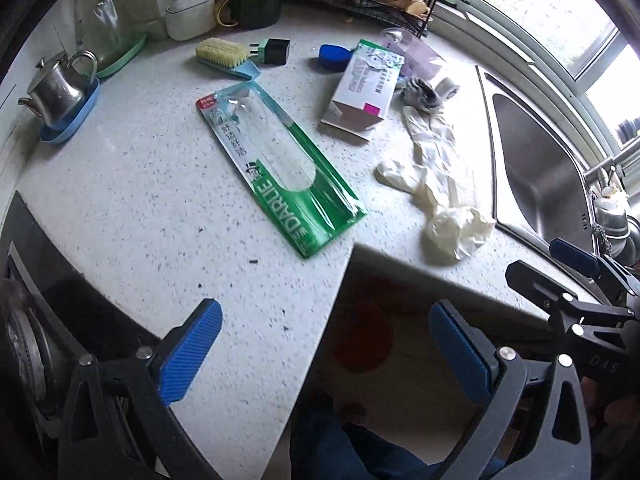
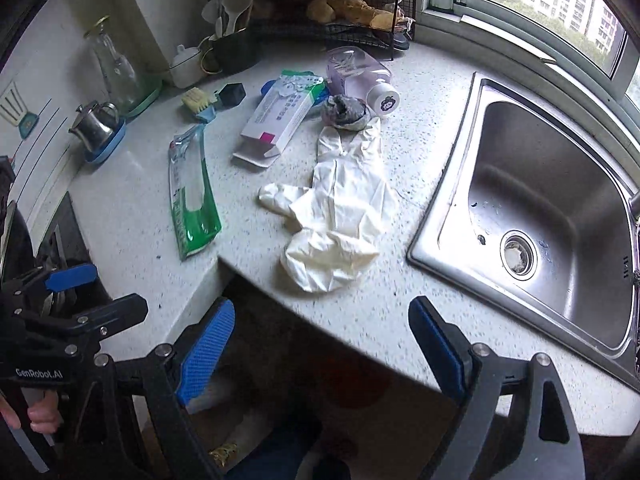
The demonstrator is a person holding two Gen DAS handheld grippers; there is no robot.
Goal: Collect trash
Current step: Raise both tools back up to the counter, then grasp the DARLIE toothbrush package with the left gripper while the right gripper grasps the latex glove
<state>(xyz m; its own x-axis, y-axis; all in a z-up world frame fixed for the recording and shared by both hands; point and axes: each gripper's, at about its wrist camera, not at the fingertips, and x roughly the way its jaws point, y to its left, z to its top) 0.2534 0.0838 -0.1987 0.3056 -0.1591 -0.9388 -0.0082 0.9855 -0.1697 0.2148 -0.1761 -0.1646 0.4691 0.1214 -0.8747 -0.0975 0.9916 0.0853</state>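
Observation:
On the speckled white counter lie a green toothbrush blister pack, a white carton with an open flap, crumpled white gloves, a grey wad and a tipped clear purple bottle. My left gripper stands open over the counter's front corner, short of the pack, with nothing between its fingers. My right gripper is open and empty too, just in front of the gloves at the counter edge. Each gripper shows at the side of the other's view.
A steel sink sits to the right. A teapot on a blue dish, a scrub brush, a black block, a utensil holder and a wire rack with bread line the back. A stove is at left.

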